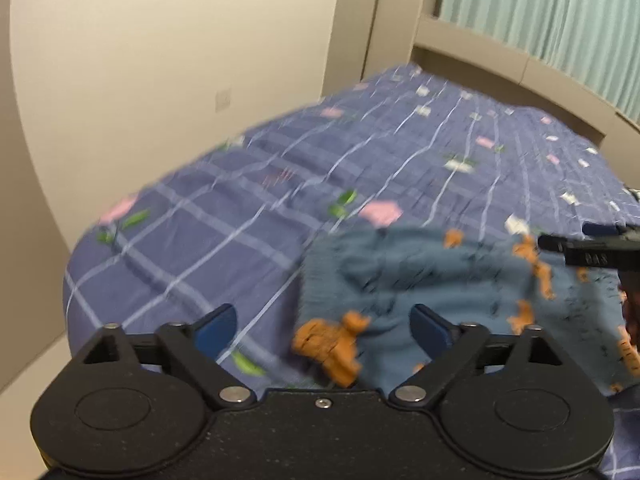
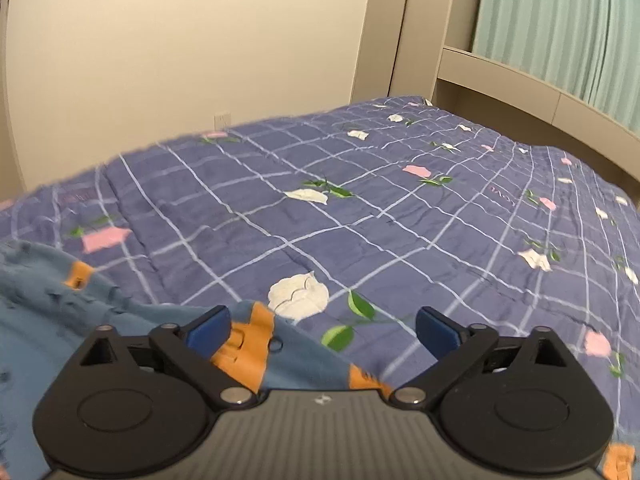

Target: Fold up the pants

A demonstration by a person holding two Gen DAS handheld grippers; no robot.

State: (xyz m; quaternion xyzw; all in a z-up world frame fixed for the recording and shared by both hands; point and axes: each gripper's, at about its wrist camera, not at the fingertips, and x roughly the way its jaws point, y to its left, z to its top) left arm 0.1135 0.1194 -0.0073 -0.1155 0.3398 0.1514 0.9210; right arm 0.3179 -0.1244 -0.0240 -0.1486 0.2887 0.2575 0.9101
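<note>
The left gripper (image 1: 324,322), a black two-finger tool with dark blue pads (image 1: 216,326), has its jaws spread wide with nothing pinched between them. Below and ahead of the gap lies the pair of teal-blue knit pants printed with orange bear figures (image 1: 420,276), bunched up on the bed; the cloth is blurred, and one orange figure sits just under the gap. No pad presses on the fabric.

The right gripper (image 2: 322,326), the same black build with blue pads (image 2: 210,328), also stands with its jaws far apart and empty. In its view the teal-blue pants (image 2: 48,312) lie at the lower left, their edge running beneath its left finger and under the tool's body, while its right finger is over bare bedding.

In the left wrist view, a black part of the other tool pokes in at the right edge, over the pants.

The pants rest on a purple-blue quilted bedspread with a pale grid and pink and white flowers (image 2: 380,208). Behind the bed are a cream wall (image 2: 180,48), a beige headboard ledge (image 2: 520,84) and a mint-green pleated curtain (image 2: 560,28).
</note>
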